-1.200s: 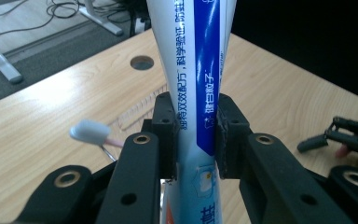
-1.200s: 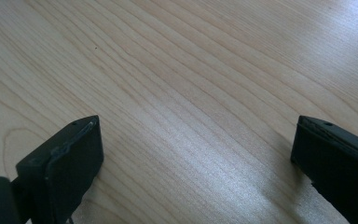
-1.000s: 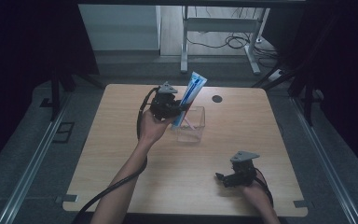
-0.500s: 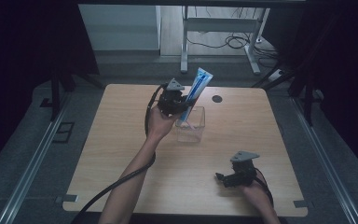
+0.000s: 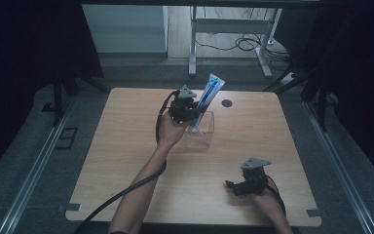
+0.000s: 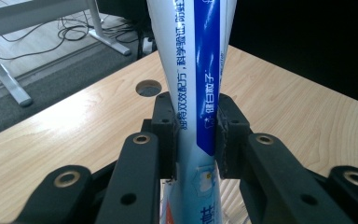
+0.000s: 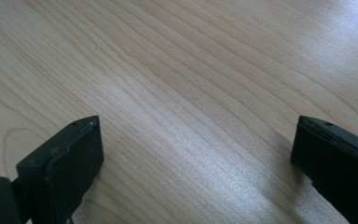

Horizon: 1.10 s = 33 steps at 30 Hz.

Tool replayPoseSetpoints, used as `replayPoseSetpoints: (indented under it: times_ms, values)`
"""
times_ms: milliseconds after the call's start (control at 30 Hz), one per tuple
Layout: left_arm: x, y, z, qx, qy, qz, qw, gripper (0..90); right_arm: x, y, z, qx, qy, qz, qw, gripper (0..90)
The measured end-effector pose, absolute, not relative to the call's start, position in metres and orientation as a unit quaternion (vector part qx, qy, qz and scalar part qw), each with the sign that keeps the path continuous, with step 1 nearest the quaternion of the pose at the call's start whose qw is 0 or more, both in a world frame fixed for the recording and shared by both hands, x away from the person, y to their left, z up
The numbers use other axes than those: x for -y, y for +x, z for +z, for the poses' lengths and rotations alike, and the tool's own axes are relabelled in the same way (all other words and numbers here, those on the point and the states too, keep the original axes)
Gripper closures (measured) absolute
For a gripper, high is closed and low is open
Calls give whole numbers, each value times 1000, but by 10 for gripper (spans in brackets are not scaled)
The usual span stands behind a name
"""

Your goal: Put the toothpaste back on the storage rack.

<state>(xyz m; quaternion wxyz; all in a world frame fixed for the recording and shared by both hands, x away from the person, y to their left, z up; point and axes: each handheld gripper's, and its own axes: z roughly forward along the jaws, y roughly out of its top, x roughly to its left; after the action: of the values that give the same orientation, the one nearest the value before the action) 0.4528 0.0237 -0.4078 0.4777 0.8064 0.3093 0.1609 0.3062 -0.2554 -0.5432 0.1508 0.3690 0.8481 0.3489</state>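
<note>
**Toothpaste tube held at the clear container**

The toothpaste tube (image 5: 208, 92) stands tilted, its lower end at or inside the clear container (image 5: 201, 131) near the middle of the worktop (image 5: 126, 161); its crimped end points up and away. The left gripper (image 5: 187, 109) pinches the tube across its width, jaws pressed onto both flat faces; the left gripper view shows the tube (image 6: 198, 93) clamped between the pads. Judged step: lowering the tube into the container. The next move probably calls for a slow descent, then spreading the jaws once the tube leans on the rim. The right gripper (image 5: 233, 186) rests low over the near right of the worktop, jaws spread wide, holding nothing.
</note>
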Motion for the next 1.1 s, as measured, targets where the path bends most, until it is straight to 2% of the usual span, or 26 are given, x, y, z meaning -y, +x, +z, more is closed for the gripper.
replayPoseSetpoints:
  times_ms: [1100]
  values:
    - [-17, 454, -445, -315, 825, 165, 440, 725, 255, 306, -543, -848, 369, 349, 151, 19]
